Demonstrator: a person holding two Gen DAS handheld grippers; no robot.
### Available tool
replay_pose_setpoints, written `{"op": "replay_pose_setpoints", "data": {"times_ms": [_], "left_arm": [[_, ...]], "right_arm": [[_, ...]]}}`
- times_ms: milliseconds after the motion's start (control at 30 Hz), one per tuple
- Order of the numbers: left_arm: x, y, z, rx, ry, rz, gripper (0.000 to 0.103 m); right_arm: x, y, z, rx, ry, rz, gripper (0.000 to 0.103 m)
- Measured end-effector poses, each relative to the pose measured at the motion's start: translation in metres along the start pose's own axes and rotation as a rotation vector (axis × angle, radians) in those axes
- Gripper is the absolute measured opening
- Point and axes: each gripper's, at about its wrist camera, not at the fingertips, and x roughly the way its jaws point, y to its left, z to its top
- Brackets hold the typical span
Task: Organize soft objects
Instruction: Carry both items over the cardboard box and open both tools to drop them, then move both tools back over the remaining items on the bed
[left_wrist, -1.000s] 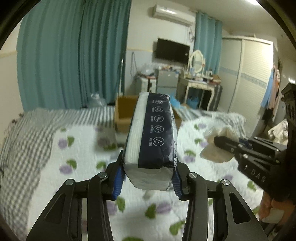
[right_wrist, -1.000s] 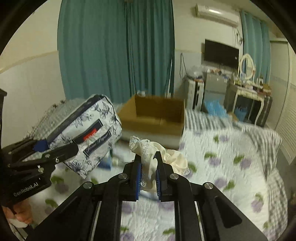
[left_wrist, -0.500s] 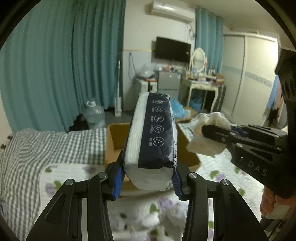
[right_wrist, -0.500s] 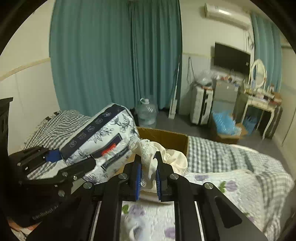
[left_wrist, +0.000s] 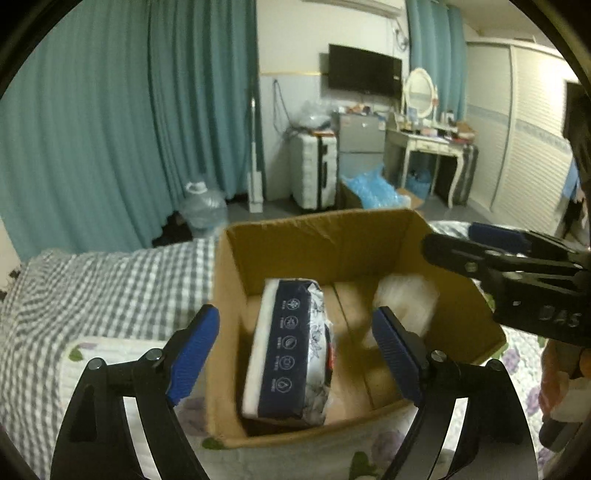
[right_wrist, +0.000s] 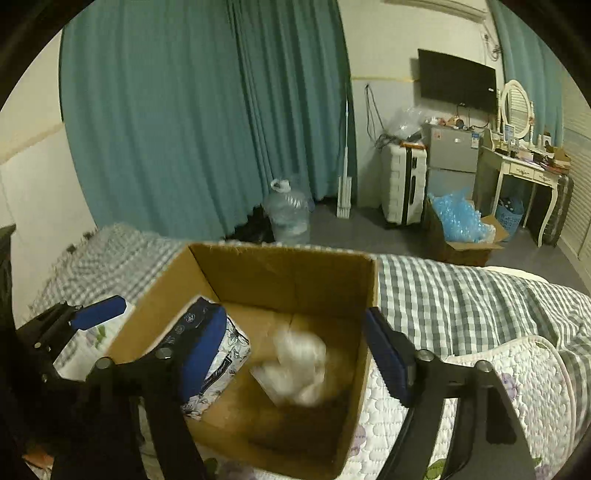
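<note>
Over the cardboard box (left_wrist: 236, 280) on the bed (left_wrist: 110, 273), the left gripper (left_wrist: 297, 354) and the right gripper (right_wrist: 291, 350) both hang with jaws spread wide, holding nothing. Below them the floral tissue pack (left_wrist: 288, 350) lies along the box's left wall, and the cream lace cloth (right_wrist: 299, 362), blurred, sits toward its right side.

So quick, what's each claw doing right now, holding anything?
Left gripper: open, holding nothing.
Right gripper: open, holding nothing.

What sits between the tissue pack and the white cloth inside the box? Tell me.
Nothing: bare cardboard floor of the box separates tissue pack and white cloth, shown in both wrist views.
</note>
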Motion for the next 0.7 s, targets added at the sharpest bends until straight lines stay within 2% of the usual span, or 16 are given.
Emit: {"op": "replay_pose_setpoints", "data": {"times_ms": [100, 200, 333, 400, 467, 600, 700], "left_arm": [[-0.018, 0.007, 0.008, -0.022, -0.016, 0.004, 0.086], [-0.053, 0.012, 0.016, -0.023, -0.053, 0.014, 0.086], [-0.121, 0.017, 0.022, -0.001, -0.108, 0.007, 0.086], [-0.153, 0.019, 0.022, 0.006, -0.129, -0.006, 0.087], [-0.188, 0.021, 0.016, 0.014, -0.157, -0.008, 0.095], [-0.236, 0.026, 0.001, 0.022, -0.212, 0.021, 0.096], [-0.254, 0.032, -0.015, -0.003, -0.211, 0.023, 0.096]], "right_arm": [[-0.022, 0.004, 0.006, -0.008, -0.017, -0.029, 0.076], [-0.058, 0.02, 0.013, -0.049, -0.042, -0.058, 0.08], [-0.121, 0.05, 0.021, -0.089, -0.083, -0.08, 0.092], [-0.154, 0.067, 0.022, -0.109, -0.093, -0.086, 0.094], [-0.183, 0.082, 0.02, -0.128, -0.103, -0.098, 0.096], [-0.226, 0.111, 0.007, -0.155, -0.113, -0.109, 0.1], [-0.246, 0.129, -0.013, -0.188, -0.109, -0.102, 0.1]]}}
